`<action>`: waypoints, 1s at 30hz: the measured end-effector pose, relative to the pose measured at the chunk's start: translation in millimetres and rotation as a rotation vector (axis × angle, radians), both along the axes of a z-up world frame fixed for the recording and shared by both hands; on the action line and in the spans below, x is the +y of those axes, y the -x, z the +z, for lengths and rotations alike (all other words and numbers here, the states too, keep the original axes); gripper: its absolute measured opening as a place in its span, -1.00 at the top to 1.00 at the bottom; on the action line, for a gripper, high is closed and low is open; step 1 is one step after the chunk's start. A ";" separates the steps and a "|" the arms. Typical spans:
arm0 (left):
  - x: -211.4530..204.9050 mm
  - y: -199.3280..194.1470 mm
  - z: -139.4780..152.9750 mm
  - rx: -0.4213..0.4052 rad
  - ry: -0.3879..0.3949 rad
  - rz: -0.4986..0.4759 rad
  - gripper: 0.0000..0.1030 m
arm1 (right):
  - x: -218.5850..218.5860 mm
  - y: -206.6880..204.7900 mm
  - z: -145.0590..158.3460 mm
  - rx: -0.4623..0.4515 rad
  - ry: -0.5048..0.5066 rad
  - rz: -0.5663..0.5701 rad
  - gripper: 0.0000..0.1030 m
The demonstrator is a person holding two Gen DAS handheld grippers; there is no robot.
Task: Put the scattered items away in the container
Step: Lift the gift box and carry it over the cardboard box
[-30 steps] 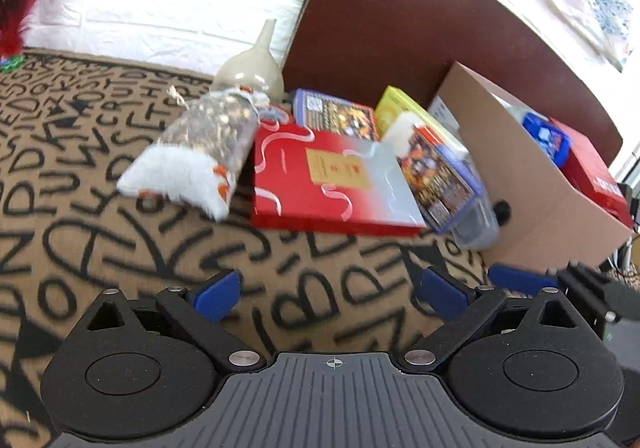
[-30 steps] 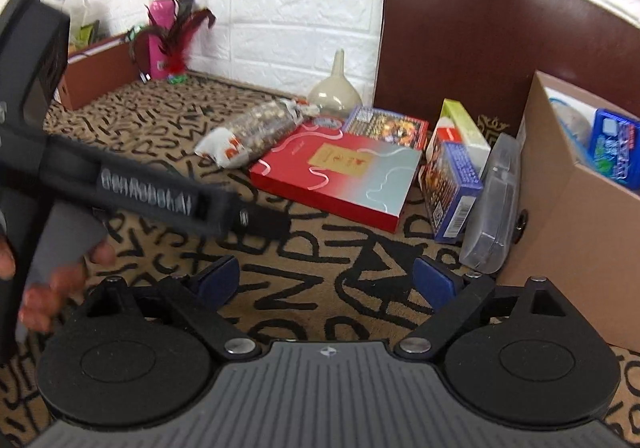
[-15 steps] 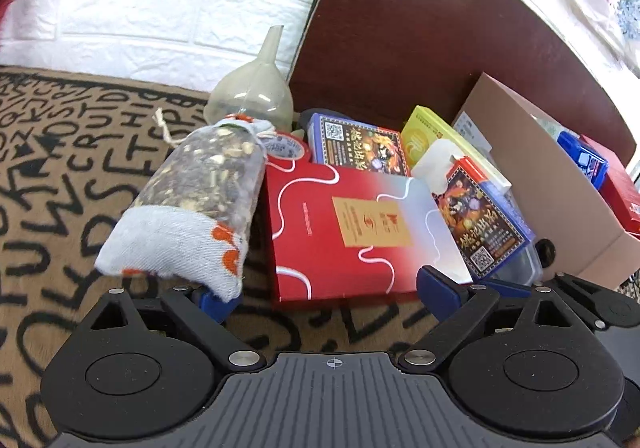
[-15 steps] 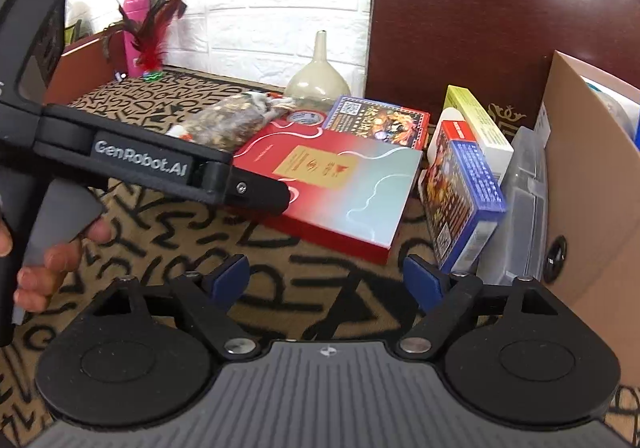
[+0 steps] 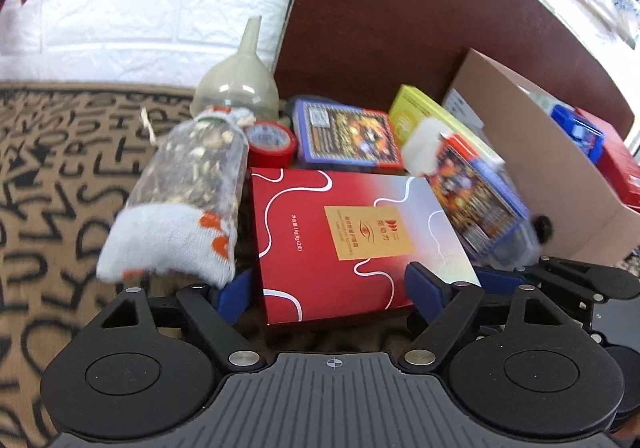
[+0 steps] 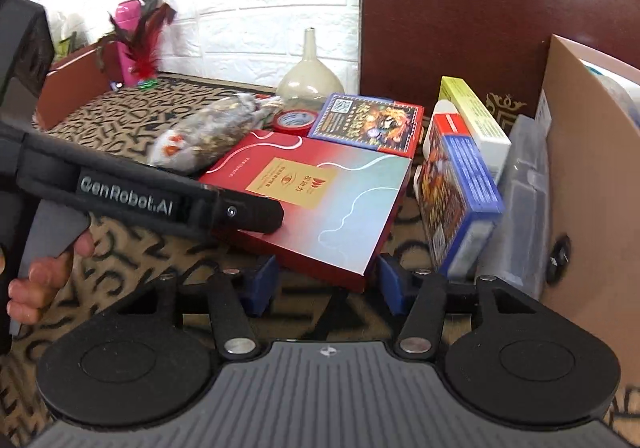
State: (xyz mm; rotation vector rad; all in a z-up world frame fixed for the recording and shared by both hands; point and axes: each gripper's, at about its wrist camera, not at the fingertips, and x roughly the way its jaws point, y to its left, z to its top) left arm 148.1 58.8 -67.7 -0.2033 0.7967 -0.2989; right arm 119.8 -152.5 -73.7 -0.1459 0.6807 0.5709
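Note:
A flat red box [image 5: 344,240] lies on the patterned cloth, also in the right wrist view [image 6: 320,199]. My left gripper [image 5: 330,296] is open with its blue fingertips at either side of the box's near edge. My right gripper [image 6: 326,284] is open at the box's near right corner. A cardboard container [image 5: 532,171] stands at the right with a blue and a red item inside; its wall also shows in the right wrist view [image 6: 592,183]. A mesh bag of dried bits [image 5: 192,187] lies left of the box.
A funnel [image 5: 240,83], a red tape roll [image 5: 272,143], a blue card box [image 5: 344,135], a yellow box [image 5: 436,127], an upright blue box [image 6: 456,203] and a clear case [image 6: 524,203] crowd behind and beside the red box. A dark chair back [image 6: 480,7] stands behind.
Both grippers have moved forward to the red box, which now fills the space between their fingertips. The items have not moved.

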 end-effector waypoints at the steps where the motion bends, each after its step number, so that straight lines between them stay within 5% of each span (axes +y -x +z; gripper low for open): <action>1: -2.2 7.1 0.1 0.009 0.002 -0.009 -0.68 | -2.1 7.7 0.7 -0.002 0.011 0.008 -0.16; 11: -27.3 88.3 -3.0 0.048 -0.003 -0.141 -0.74 | -43.2 93.2 2.7 0.033 0.031 0.060 -0.22; 30: -39.6 94.2 10.7 0.038 -0.031 -0.094 -0.63 | -40.9 104.9 9.9 -0.028 0.047 0.037 -0.36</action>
